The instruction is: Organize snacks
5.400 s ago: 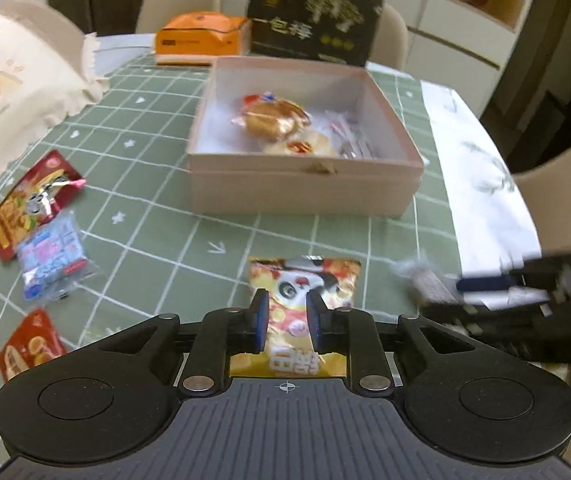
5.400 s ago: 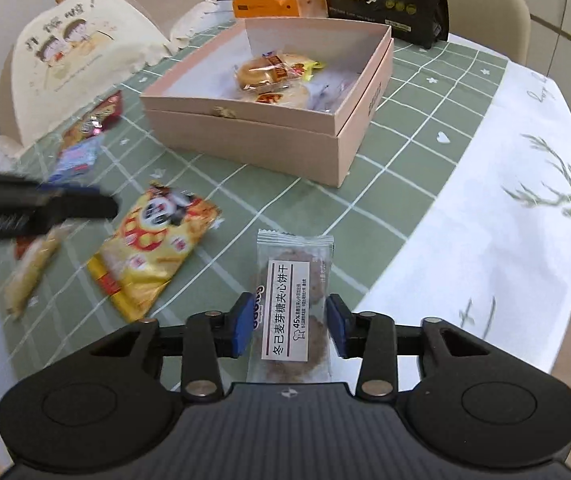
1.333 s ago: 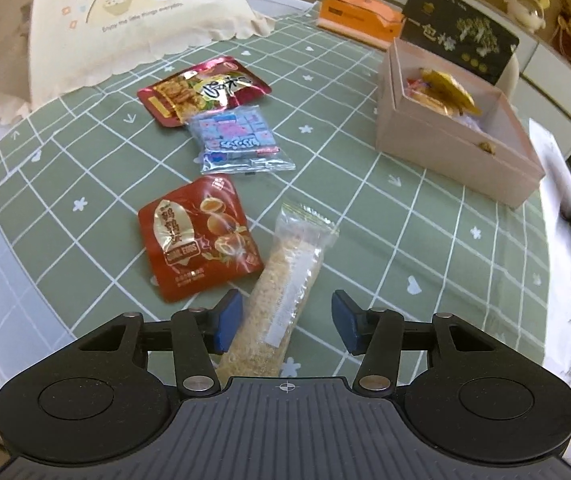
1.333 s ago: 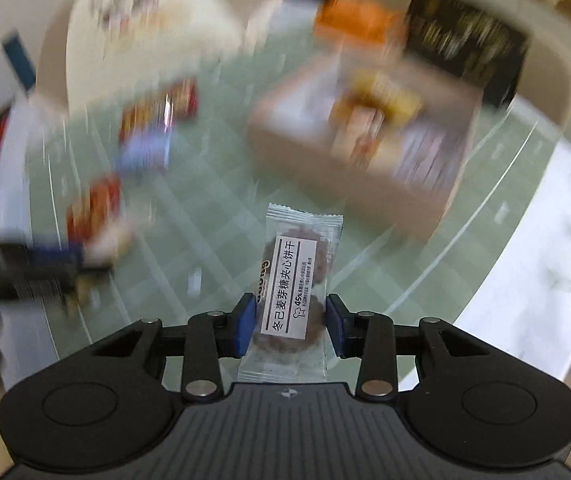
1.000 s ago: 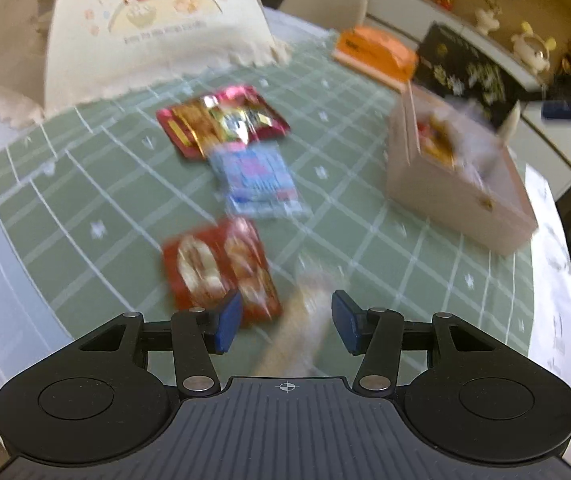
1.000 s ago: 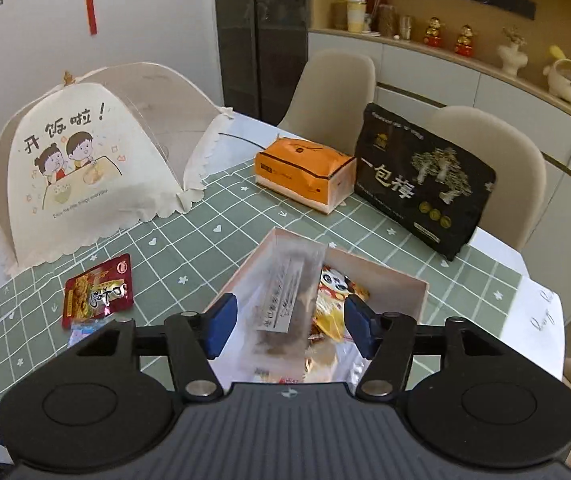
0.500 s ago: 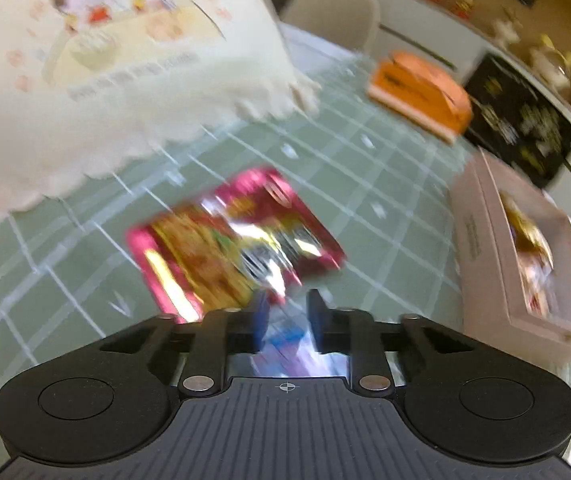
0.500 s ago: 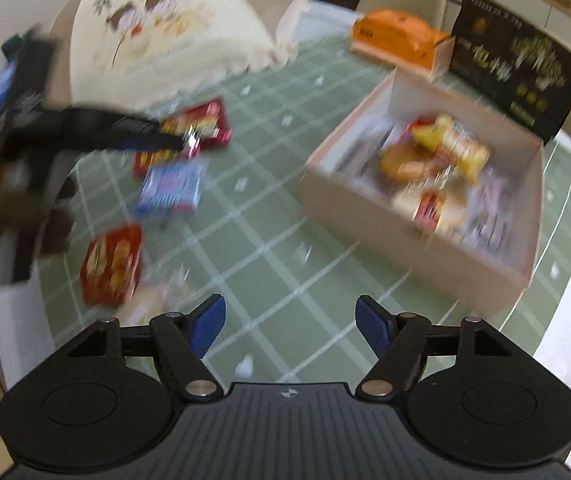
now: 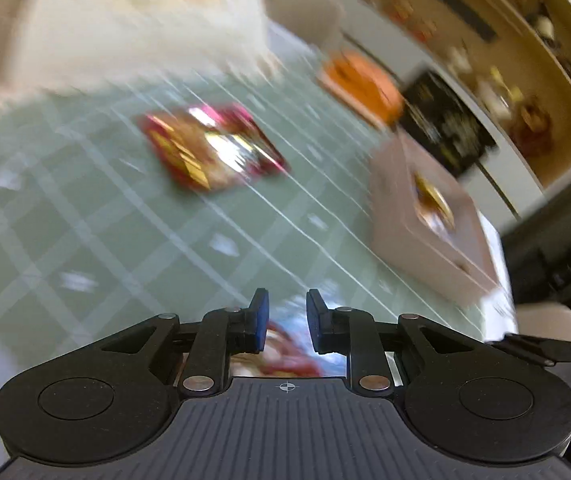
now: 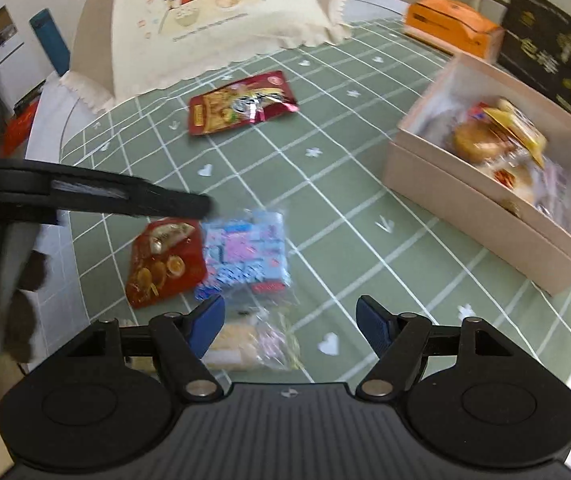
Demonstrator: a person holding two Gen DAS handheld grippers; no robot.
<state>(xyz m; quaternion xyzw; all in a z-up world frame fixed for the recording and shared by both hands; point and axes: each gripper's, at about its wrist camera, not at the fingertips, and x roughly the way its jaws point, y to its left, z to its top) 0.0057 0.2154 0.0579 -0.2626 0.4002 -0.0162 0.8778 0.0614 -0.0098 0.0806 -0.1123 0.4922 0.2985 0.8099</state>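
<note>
Left gripper point(image 9: 286, 320): jaws narrow, a slim gap between the blue pads; nothing clearly pinched. The view is motion-blurred. A second ago the jaws stood wide over the long clear packet; half a second ago they had already closed.
Below the left jaws: a blurred red and blue wrapper point(image 9: 285, 350) shows under the fingers; whether the pads touch it cannot be told.
Right gripper point(image 10: 290, 322): jaws wide and opening, nothing between the pads. Earlier they clamped a clear biscuit packet, which is now gone from them.
Pink box point(image 10: 485, 216): ahead and to the right of the right jaws, open, holding wrapped cakes and a yellow packet.
Blue candy bag point(image 10: 245, 256): just ahead of the right jaws' left finger, overlapping the red egg packet point(image 10: 163, 264) on its left.
Long clear packet point(image 10: 251, 344): beside the left finger of the right jaws, partly under the gripper body.
Red foil packet point(image 10: 241, 102): well ahead of both jaw pairs, alone on the green checked cloth point(image 10: 345, 208).
Left gripper as seen from the right wrist: a dark bar reaching in from the left, its tip over the egg packet and the candy bag.
Food cover point(image 10: 221, 20): far behind the snacks.
</note>
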